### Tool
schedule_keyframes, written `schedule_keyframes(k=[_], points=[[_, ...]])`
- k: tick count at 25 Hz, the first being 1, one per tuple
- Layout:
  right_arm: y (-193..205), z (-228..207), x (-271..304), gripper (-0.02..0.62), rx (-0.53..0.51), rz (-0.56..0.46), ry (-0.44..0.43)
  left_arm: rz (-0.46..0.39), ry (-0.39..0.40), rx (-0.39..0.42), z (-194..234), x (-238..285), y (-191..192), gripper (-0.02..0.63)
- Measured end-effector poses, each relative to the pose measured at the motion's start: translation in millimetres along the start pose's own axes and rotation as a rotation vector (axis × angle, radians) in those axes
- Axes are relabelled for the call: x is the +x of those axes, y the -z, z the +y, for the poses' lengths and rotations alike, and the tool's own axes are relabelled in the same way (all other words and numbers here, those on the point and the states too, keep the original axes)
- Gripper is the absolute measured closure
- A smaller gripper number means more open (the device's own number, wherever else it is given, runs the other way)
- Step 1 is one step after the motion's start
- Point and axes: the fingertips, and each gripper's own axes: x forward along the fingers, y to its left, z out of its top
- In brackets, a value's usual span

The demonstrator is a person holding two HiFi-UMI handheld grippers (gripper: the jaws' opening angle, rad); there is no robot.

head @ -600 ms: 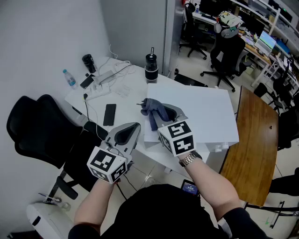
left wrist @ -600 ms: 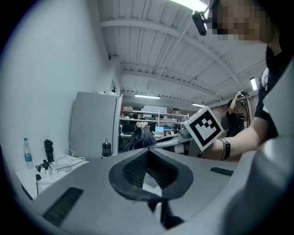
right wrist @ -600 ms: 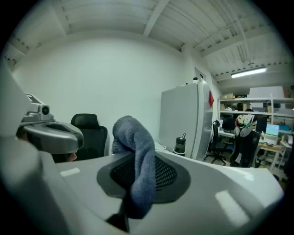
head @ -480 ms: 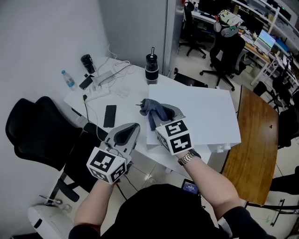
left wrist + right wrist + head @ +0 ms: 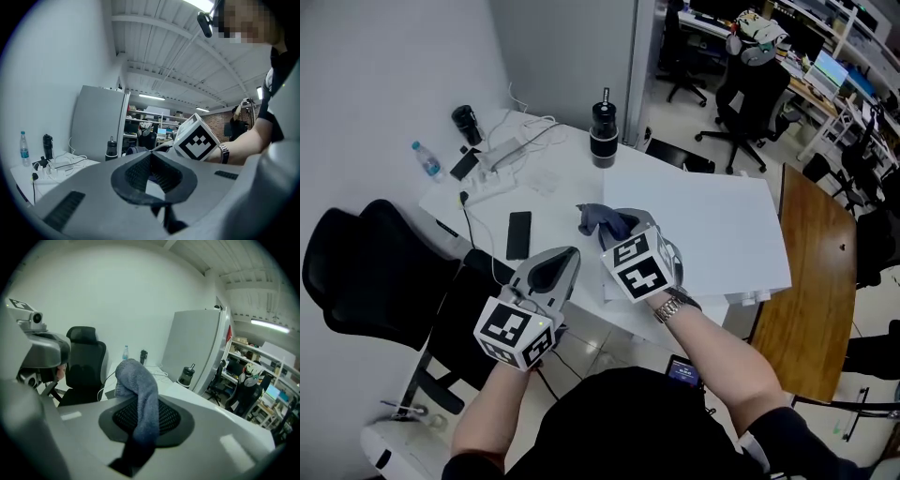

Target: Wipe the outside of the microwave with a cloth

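The right tool pinches a grey-blue cloth. In the right gripper view a fold of the fabric runs down between the two pads, and the rest bunches up over the tips. This grip leaves a loose wad ahead of the tool, so soft fabric rather than the hard jaw would meet the surface. The tool is angled downward at the near left corner of the white microwave. The cloth sits at the left edge of the flat top panel. Whether it presses on the panel or hangs just clear of it cannot be determined from the head view. This position suits starting a wiping pass at a corner and working across the broad top, which is judged to be almost entirely still to cover. The left tool is pressed together with nothing between its pads, as the left gripper view shows. It is held roughly level, low and beside the near edge of the table, apart from the microwave. It is judged to be parked clear of the wiping path, since one tool is enough to guide the cloth. A black phone, a power strip with its cables and a dark tumbler lie on the table left of and behind the microwave, near the starting corner. A stroke off the left edge could drag the cloth toward them.
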Motion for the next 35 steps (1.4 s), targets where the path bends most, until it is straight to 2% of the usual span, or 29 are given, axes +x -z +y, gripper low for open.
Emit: schedule_keyframes(k=[4, 9, 23, 35], points=[[8.4, -1.5, 6.0, 0.526, -0.058, 0.073, 0.005, 0.001, 0.012, -0.017, 4.5, 4.5, 3.6, 0.601], [18.4, -13.2, 1.6, 0.526, -0.054, 0.105, 0.016, 0.0, 0.032, -0.023, 2.4, 11.2, 5.5, 0.601], [50.5, -62.7, -31.3, 0.528, -0.004, 0.132, 0.074, -0.019, 0.054, -0.003, -27.0, 25.0, -8.6, 0.601], [90.4, -115.8, -68.3, 0.528, 0.044, 0.139, 0.102, -0.007, 0.079, 0.036, -75.4, 57.9, -17.5, 0.601]])
